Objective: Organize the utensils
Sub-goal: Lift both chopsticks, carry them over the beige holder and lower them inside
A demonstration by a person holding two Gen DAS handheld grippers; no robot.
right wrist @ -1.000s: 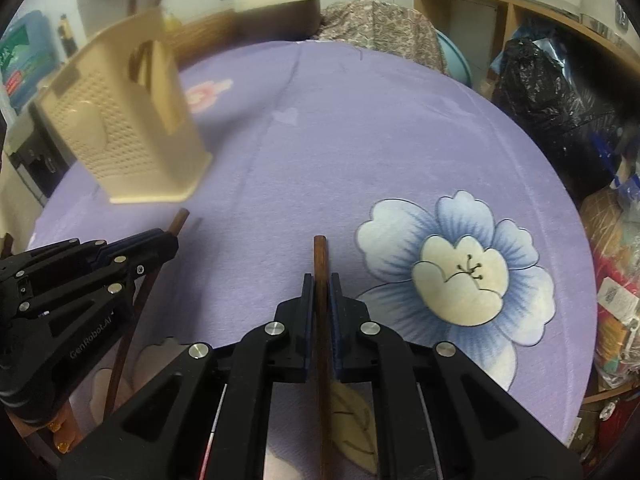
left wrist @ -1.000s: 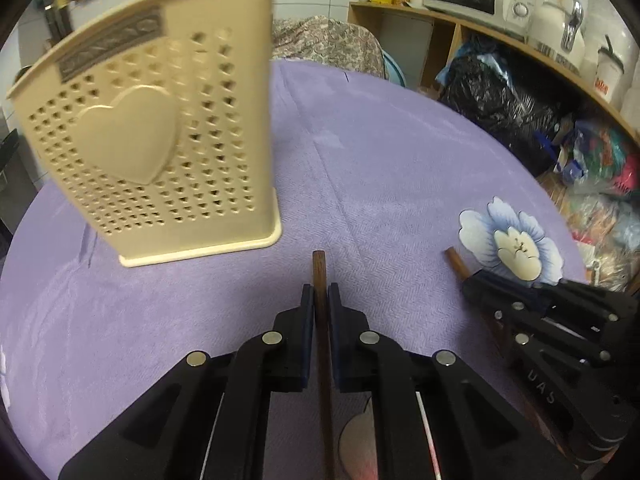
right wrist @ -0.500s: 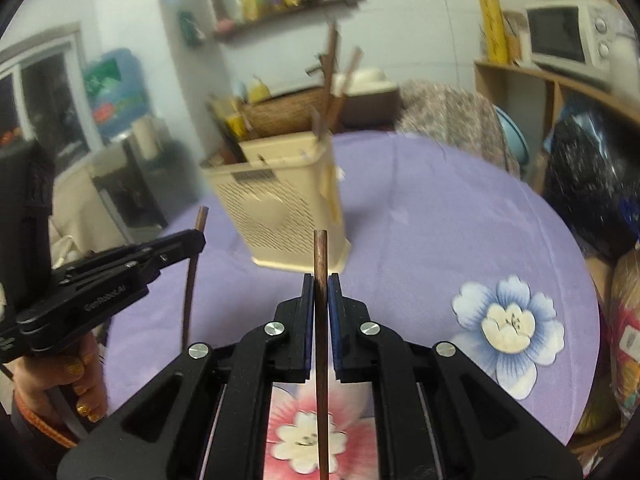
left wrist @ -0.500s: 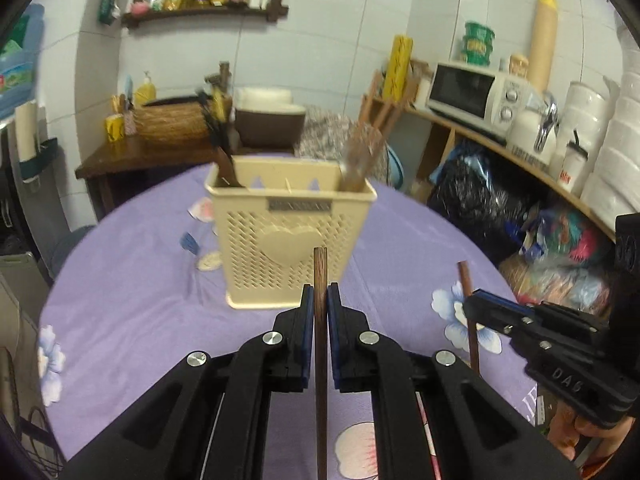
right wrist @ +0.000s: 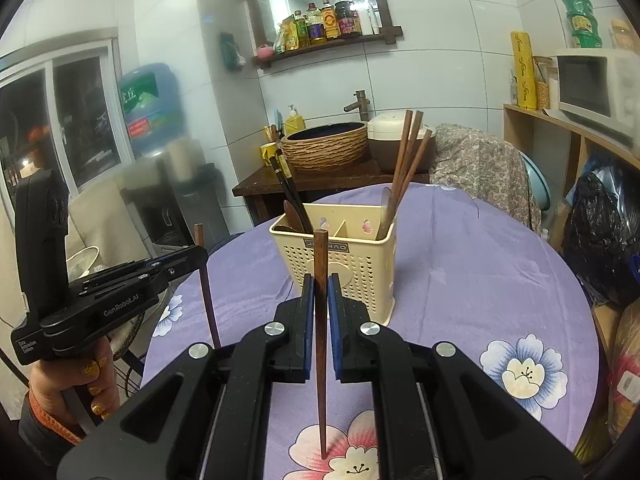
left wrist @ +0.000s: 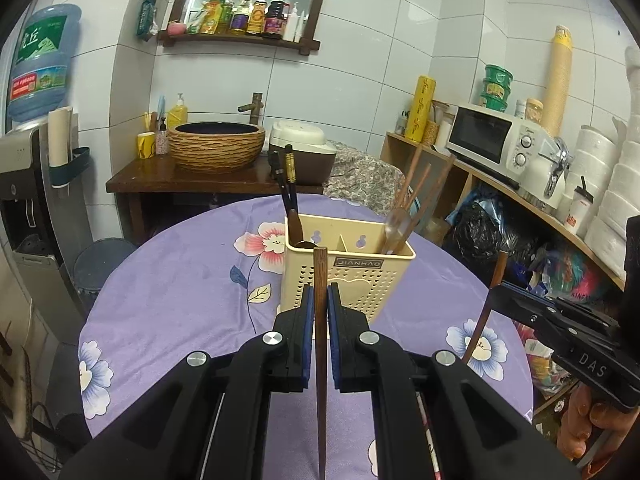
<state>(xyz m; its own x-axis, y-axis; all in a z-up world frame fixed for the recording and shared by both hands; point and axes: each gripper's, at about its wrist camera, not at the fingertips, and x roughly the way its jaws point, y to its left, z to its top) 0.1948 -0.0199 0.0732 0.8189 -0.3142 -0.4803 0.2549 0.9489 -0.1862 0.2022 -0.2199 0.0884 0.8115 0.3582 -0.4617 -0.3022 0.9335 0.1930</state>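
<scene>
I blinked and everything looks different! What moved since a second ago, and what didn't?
Both tools tipped up. The left tool and right tool looked down at the purple tablecloth before; now they hold their brown chopsticks upright, facing the cream utensil holder. Nothing was grabbed or dropped. Each tool is still shut on its chopstick, and the holder stays put.

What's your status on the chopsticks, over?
Left gripper shut on brown chopstick, upright. Right gripper shut on its chopstick. Cream holder ahead on the table, already holding utensils. Nothing between.
</scene>
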